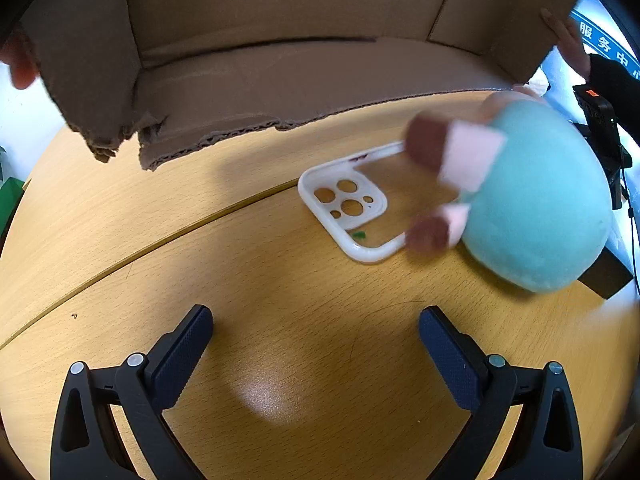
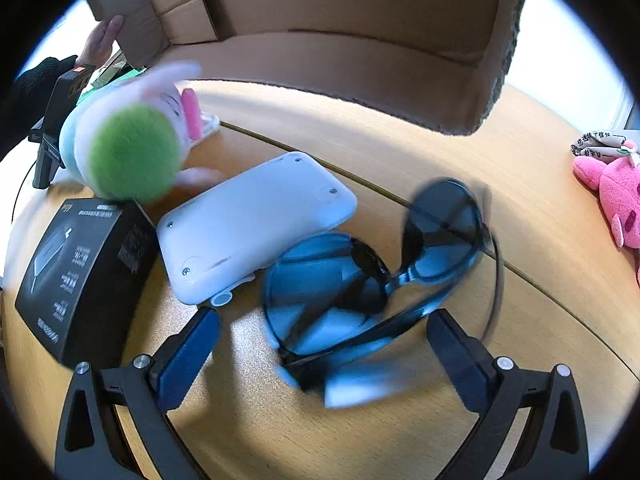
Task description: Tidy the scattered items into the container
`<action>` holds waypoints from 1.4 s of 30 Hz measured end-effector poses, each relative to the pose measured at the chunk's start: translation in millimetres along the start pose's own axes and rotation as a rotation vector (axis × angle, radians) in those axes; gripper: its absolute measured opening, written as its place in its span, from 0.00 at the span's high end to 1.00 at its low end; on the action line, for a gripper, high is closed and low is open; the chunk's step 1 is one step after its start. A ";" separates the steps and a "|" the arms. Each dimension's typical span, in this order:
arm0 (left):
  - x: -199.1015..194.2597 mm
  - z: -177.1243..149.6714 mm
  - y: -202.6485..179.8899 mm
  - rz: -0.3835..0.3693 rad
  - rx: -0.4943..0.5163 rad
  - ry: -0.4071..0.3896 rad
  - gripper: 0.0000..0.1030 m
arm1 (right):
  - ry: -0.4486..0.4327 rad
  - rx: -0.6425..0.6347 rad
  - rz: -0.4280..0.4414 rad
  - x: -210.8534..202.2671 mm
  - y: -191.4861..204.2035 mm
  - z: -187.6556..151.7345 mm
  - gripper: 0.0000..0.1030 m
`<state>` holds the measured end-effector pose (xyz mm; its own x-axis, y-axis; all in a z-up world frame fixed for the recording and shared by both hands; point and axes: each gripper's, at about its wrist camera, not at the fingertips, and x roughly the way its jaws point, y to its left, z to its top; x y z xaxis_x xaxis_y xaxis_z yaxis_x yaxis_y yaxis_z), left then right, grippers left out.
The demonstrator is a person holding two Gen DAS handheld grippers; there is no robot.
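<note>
A cardboard box [image 1: 280, 60] lies open on its side at the back of the wooden table; it also shows in the right wrist view [image 2: 360, 40]. In the left wrist view a clear phone case [image 1: 348, 204] lies flat beside a teal plush toy [image 1: 536, 200]. My left gripper [image 1: 316, 344] is open and empty, short of the case. In the right wrist view blue sunglasses [image 2: 372, 280] lie between my open fingers, blurred. My right gripper [image 2: 324, 344] is open around them. A white device [image 2: 252, 224], a black box [image 2: 84, 272] and the plush [image 2: 128, 148] lie to the left.
A pink plush toy [image 2: 616, 196] lies at the table's right edge. A person's hand [image 2: 100, 40] holds the box flap at the left. A black device [image 1: 600, 128] stands behind the teal plush. A seam [image 1: 160, 240] runs across the table.
</note>
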<state>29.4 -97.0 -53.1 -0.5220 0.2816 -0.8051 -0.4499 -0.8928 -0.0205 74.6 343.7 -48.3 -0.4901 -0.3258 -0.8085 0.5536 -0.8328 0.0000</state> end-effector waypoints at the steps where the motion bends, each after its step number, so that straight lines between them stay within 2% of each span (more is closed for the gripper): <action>1: 0.4 0.0 0.2 0.000 0.000 0.000 0.00 | 0.000 0.000 0.000 -0.4 -0.8 -0.3 0.00; 42: -1.2 0.5 -2.6 -0.004 0.006 0.001 0.00 | 0.001 -0.019 0.014 -6.5 -5.2 -1.9 0.00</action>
<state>30.9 -94.8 -51.8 -0.5196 0.2845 -0.8057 -0.4562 -0.8897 -0.0200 76.3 350.9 -44.1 -0.4815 -0.3374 -0.8089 0.5734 -0.8193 0.0004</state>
